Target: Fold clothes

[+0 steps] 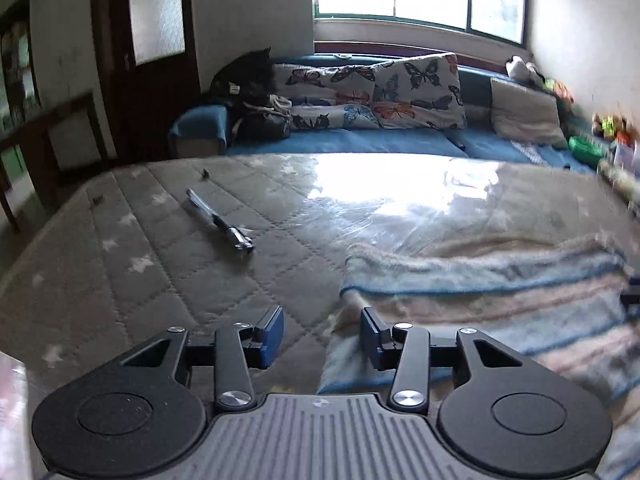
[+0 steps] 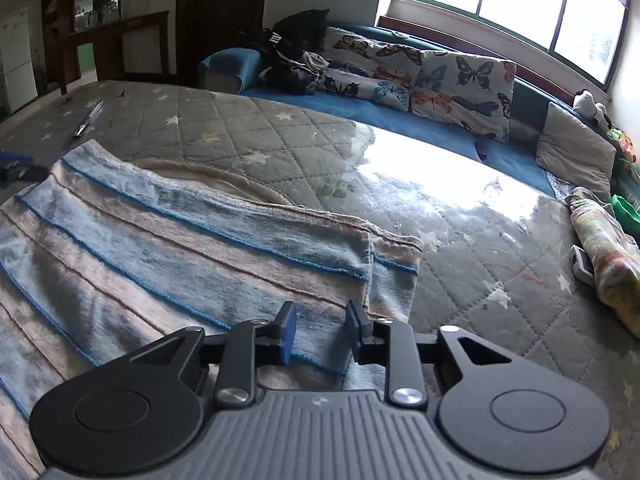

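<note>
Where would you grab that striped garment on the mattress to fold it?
Probably by the near hem of the striped garment, one corner per gripper. It lies flat, so only edges offer a pinch. The open left gripper hovers at its left edge; the open right gripper hovers over its right end.

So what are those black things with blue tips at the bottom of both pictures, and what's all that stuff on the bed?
Those are two hand-held grabbers. A person holds one in each hand, and each has a small camera looking forward along its two blue fingers. One picture comes from the left gripper, the other from the right gripper. Both are open and holding nothing. They hover at opposite ends of a striped blue and pink garment lying flat on a grey quilted mattress with stars, which is meant to be folded. A pen lies on the mattress too. Behind are butterfly pillows on a blue sofa.
</note>
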